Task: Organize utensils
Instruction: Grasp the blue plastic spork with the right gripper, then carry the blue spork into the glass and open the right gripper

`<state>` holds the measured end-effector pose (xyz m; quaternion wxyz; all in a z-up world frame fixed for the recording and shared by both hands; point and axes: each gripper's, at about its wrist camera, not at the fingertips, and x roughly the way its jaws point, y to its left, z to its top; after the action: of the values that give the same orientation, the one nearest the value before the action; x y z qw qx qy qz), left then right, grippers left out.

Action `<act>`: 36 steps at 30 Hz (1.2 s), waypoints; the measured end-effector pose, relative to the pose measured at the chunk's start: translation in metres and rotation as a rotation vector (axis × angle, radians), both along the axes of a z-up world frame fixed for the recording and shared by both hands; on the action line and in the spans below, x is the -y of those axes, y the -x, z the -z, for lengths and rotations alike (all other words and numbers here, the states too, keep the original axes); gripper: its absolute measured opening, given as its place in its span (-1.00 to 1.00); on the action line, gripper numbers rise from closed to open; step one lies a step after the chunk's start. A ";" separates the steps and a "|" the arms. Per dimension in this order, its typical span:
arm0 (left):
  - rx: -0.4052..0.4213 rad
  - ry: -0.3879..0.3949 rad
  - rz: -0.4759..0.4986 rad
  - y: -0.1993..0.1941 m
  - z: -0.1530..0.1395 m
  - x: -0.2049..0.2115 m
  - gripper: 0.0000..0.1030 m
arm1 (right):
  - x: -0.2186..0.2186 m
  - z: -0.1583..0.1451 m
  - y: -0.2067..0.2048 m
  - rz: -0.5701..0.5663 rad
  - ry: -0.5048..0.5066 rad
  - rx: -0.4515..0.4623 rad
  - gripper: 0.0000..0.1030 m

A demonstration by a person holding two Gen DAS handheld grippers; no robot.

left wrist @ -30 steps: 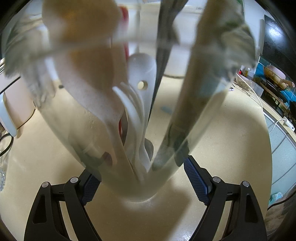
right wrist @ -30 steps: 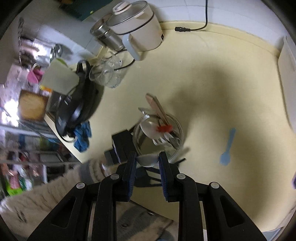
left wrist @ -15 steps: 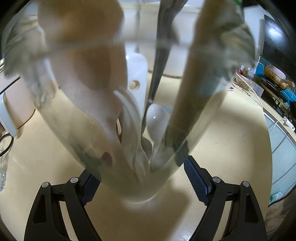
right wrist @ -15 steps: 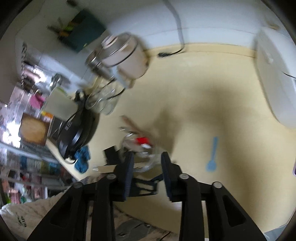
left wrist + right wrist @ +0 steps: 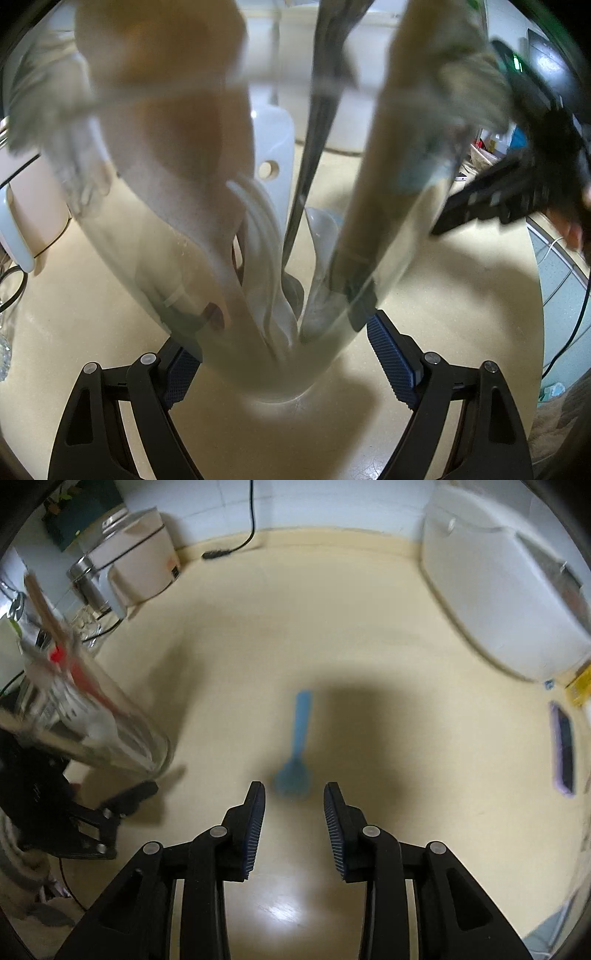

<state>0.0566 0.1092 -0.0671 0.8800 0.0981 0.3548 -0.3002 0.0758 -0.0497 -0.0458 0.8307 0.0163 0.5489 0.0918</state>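
Left wrist view: the left tongs (image 5: 284, 363) stand wide, their pads pressed on a glass jar (image 5: 258, 354) of utensils in the middle of the frame.

Right wrist view: the right tongs (image 5: 294, 814) are opening, with nothing between them. A blue fork (image 5: 297, 749) lies on the yellow bench (image 5: 406, 709) just above them, and the jar stands at the left.

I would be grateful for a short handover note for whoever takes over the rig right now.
Left gripper: shut on the glass jar, which stands on the counter.
Right gripper: empty, jaws opening just short of the blue fork.
Done: several utensils are already in the jar.
Left: the blue fork lies loose on the counter; pick it up and put it in the jar.
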 end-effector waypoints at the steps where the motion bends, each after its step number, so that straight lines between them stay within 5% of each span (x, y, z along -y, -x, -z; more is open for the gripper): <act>1: 0.000 0.000 0.000 0.000 0.000 0.000 0.69 | -0.002 0.008 0.001 0.006 -0.004 0.007 -0.33; 12: 0.000 0.000 0.000 0.000 0.000 0.000 0.69 | -0.005 0.037 -0.011 0.074 0.070 -0.011 -0.30; 17: 0.000 0.000 0.000 0.000 0.000 0.000 0.69 | -0.010 0.039 -0.009 0.040 0.096 0.050 -0.26; 20: 0.000 0.000 0.000 0.000 0.000 0.000 0.69 | -0.010 0.039 -0.004 0.035 0.112 0.068 -0.43; 29: 0.001 -0.001 0.000 0.000 0.000 -0.001 0.69 | 0.003 0.033 -0.003 0.097 -0.005 0.018 -0.43; 36: 0.000 0.001 0.000 0.000 0.000 0.001 0.69 | 0.009 -0.003 0.008 0.098 -0.078 0.051 -0.44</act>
<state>0.0564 0.1083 -0.0675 0.8800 0.0977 0.3547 -0.3004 0.0674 -0.0586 -0.0424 0.8467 0.0729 0.5220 0.0728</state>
